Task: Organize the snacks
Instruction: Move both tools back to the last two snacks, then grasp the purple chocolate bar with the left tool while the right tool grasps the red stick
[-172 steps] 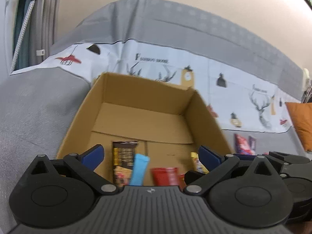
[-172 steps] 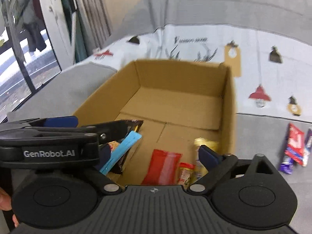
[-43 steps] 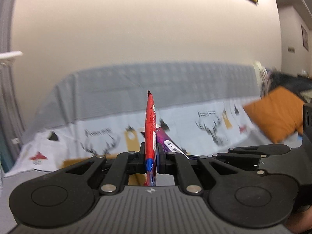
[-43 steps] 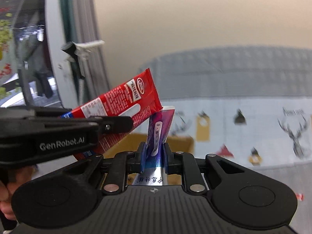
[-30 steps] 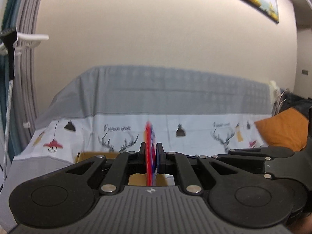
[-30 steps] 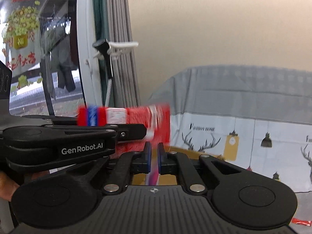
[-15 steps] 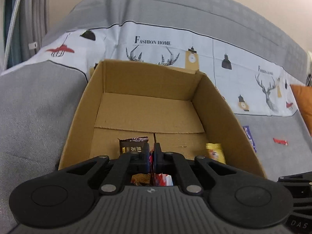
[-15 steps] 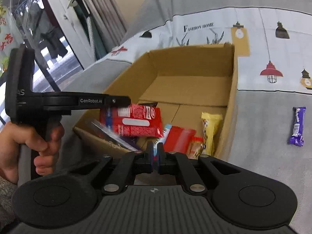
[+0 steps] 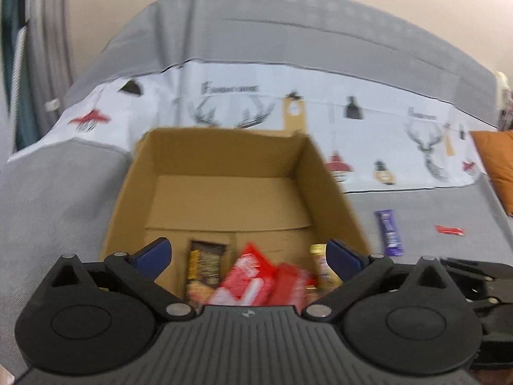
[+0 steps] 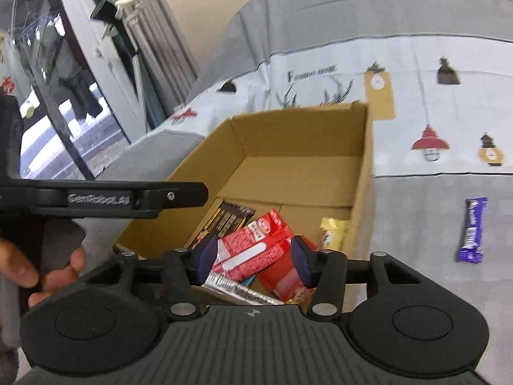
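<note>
An open cardboard box [image 9: 323, 173] [image 10: 362, 173] sits on a grey sofa. Several snacks lie at its near end: a red packet [image 9: 247, 279] [image 10: 253, 247], a dark brown bar [image 9: 205, 260] [image 10: 224, 218], another red pack [image 9: 288, 282] and a yellow packet [image 9: 320, 269] [image 10: 333, 227]. A silvery wrapper [image 10: 237, 288] lies under the red packet. My left gripper [image 9: 248, 253] is open and empty over the box's near end. My right gripper [image 10: 253, 256] is open above the red packet, with nothing held. The left gripper's body [image 10: 105, 199] shows in the right wrist view.
A purple chocolate bar [image 9: 389, 232] [image 10: 473, 229] and a small red snack [image 9: 449, 230] lie on the sofa seat to the right of the box. An orange cushion [image 9: 497, 170] is at far right. A patterned white cover [image 9: 368, 122] drapes the sofa back. Curtains and a window [image 10: 64, 112] are at left.
Both grippers have opened over the box. The red packet and the purple-and-silver snack have dropped out of the jaws and now lie among the snacks in the box.
</note>
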